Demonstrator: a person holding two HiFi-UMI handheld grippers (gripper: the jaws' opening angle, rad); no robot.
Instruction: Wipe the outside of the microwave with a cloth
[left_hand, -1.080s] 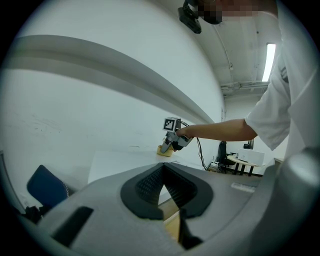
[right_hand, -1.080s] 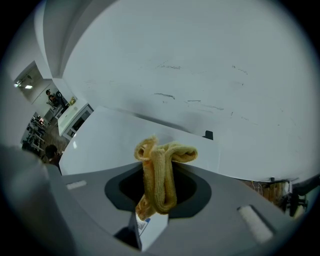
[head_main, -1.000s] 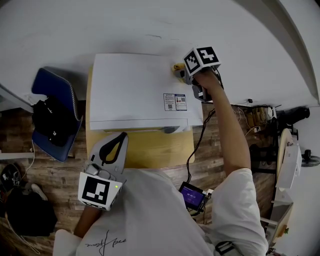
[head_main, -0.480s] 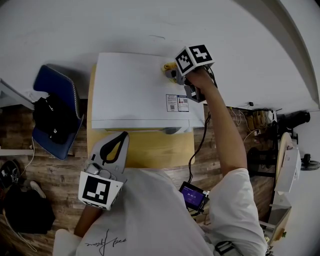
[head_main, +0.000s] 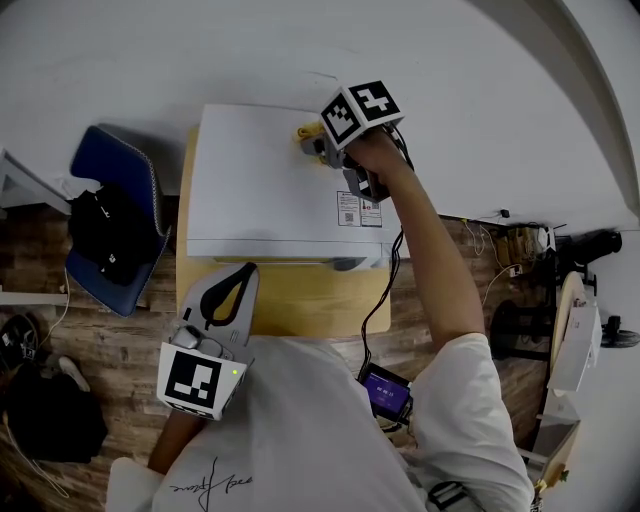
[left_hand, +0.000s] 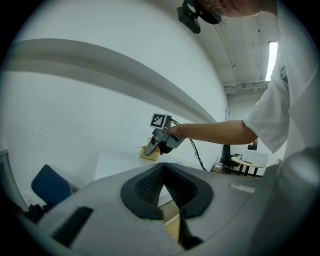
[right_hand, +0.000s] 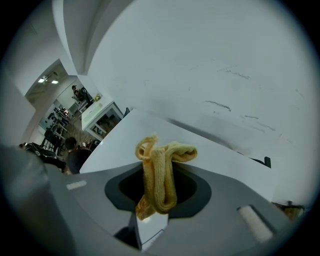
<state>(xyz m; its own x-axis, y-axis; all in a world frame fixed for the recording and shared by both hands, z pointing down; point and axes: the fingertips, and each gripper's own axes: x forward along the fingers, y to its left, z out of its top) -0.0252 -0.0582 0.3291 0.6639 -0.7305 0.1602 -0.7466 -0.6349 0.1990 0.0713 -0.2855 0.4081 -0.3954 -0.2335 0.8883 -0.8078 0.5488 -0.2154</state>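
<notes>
One yellow cloth (right_hand: 159, 175) hangs clamped in the right gripper (head_main: 318, 143), touching the top of the white microwave (head_main: 255, 195) just under its tips; most of that top lies to this gripper's left. The left gripper (head_main: 228, 292), jaws together and empty, hovers well apart.

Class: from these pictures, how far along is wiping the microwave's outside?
Done: the right gripper has the yellow cloth clamped. In hand: the cloth is on top of the microwave, near its back edge. Remaining: no wiped area shows, so top, sides and front may all remain.
</notes>
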